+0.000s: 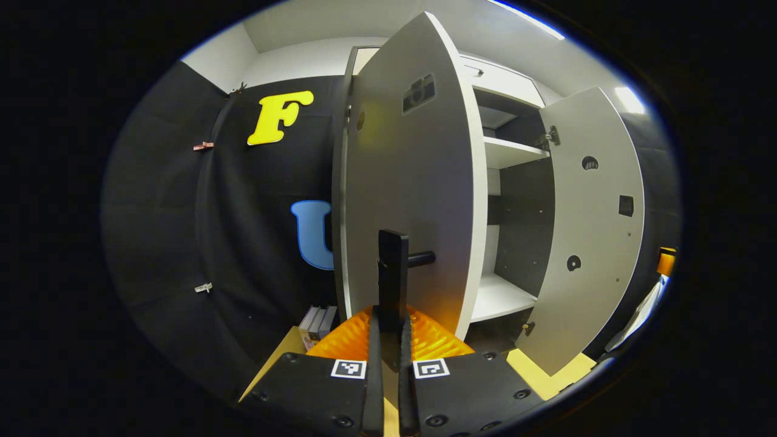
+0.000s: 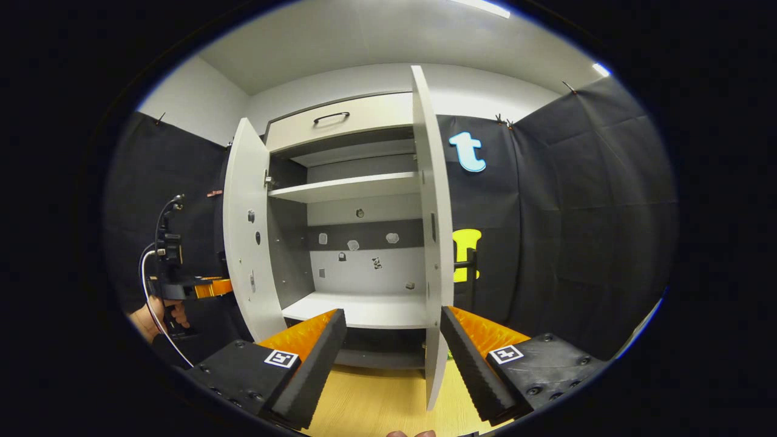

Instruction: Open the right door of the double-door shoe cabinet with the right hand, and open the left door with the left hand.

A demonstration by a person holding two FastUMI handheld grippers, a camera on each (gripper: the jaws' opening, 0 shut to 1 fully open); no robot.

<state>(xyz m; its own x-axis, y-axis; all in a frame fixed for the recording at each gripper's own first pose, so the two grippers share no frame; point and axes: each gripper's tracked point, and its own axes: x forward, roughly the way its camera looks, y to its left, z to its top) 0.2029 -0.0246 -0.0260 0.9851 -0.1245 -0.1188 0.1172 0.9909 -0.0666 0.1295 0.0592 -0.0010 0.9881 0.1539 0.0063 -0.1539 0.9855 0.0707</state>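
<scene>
Shoe cabinet point(image 2: 358, 255) against the booth wall, both doors swung open. Left gripper point(image 1: 388, 340) is closed on the left door's point(image 1: 413, 182) handle point(image 1: 393, 273); right gripper point(image 2: 388, 358) gapes wide, empty, straddling the right door's point(image 2: 432, 243) edge.

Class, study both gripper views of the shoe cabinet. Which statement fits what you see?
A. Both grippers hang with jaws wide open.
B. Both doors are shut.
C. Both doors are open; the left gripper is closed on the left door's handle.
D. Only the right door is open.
C. Both the left door and the right door stand swung out, and the left gripper has its jaws closed on the handle, while the right gripper is open.
</scene>
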